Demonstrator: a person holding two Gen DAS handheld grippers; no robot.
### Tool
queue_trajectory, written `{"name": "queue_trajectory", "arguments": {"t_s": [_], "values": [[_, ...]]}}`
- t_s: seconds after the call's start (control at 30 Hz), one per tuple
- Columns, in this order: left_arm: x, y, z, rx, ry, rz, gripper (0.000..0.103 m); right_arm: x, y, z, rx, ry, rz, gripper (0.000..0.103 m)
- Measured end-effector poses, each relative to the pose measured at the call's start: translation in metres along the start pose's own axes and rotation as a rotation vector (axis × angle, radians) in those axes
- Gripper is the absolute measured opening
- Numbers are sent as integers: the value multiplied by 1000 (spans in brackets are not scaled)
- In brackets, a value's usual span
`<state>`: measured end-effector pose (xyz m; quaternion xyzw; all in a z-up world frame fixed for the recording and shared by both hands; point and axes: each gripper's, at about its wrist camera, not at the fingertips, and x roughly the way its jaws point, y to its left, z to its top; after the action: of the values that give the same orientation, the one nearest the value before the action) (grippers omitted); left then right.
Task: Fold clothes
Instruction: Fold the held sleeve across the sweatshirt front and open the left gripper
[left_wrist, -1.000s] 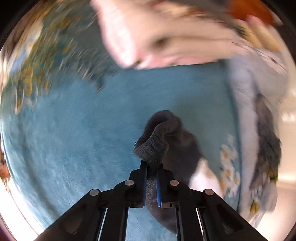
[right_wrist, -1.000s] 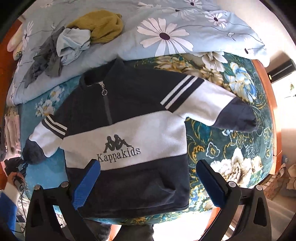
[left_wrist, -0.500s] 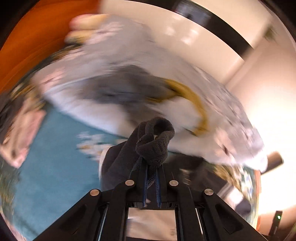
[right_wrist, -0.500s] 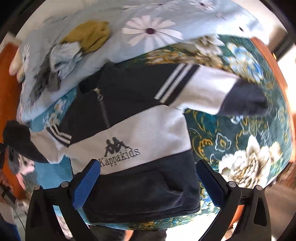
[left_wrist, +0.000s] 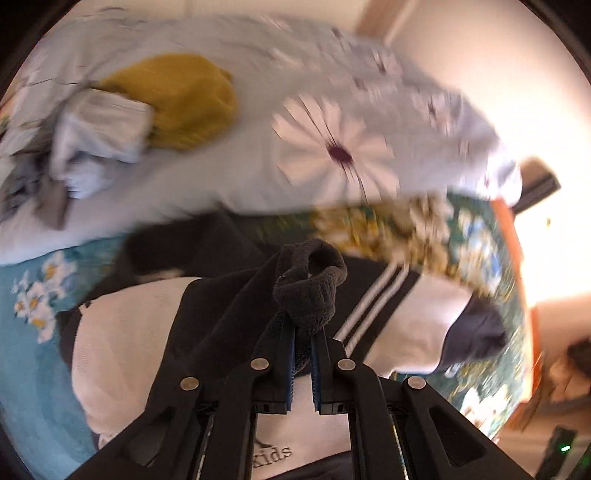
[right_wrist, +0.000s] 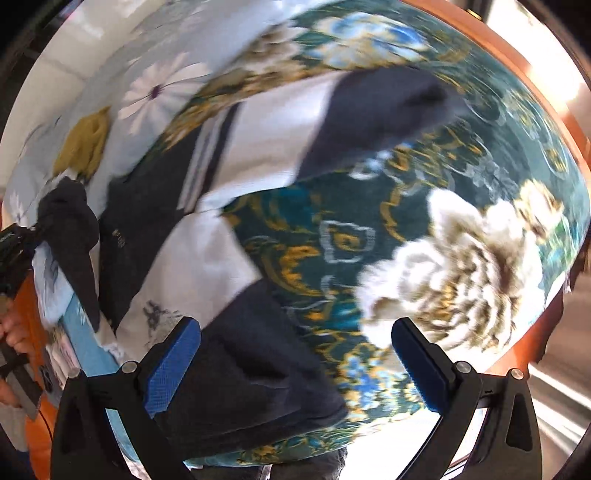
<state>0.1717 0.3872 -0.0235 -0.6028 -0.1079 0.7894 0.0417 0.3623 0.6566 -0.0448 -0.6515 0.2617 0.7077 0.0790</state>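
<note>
Blurred bedspread (right_wrist: 461, 155), cuff (left_wrist: 310, 291) half hidden

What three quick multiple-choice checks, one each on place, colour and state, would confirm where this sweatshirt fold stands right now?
1. Place: where is the dark cuff that the left hand-held gripper holds?
A. Raised over the sweatshirt's chest
B. Flat on the bare blue sheet
C. Tucked under the quilt

2. Colour: what colour is the crumpled garment on the daisy-print quilt beside the pale one?
A. Red
B. Mustard yellow
C. Black

3. State: how is the right hand-held gripper?
A. Shut on the hem
B. Shut on the far sleeve
C. Open, holding nothing

Answers:
1 A, the left wrist view shows the cuff pinched above the sweatshirt front.
2 B, it shows mustard yellow in both views.
3 C, its jaws stand wide apart over the sweatshirt's lower part and the bedspread, with no cloth between them.
</note>
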Motion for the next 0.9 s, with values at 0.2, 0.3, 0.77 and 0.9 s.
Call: {"name": "queue_trajectory", "arguments": {"t_s": [0.2,0.3,0.77,0.9], "values": [[63,-17,-6,23,157,25,8,-1,-40,19,101,-45,33,103],[75,-20,-6,21,199,18,13,-2,-56,30,145,-73,50,103],[3,13,-7,-86,164,-90,55,14,-141,125,478,-240,253,103],[-22,41,-12,-167,138,-66,55,33,-164,152,558,-233,247,103]]}}
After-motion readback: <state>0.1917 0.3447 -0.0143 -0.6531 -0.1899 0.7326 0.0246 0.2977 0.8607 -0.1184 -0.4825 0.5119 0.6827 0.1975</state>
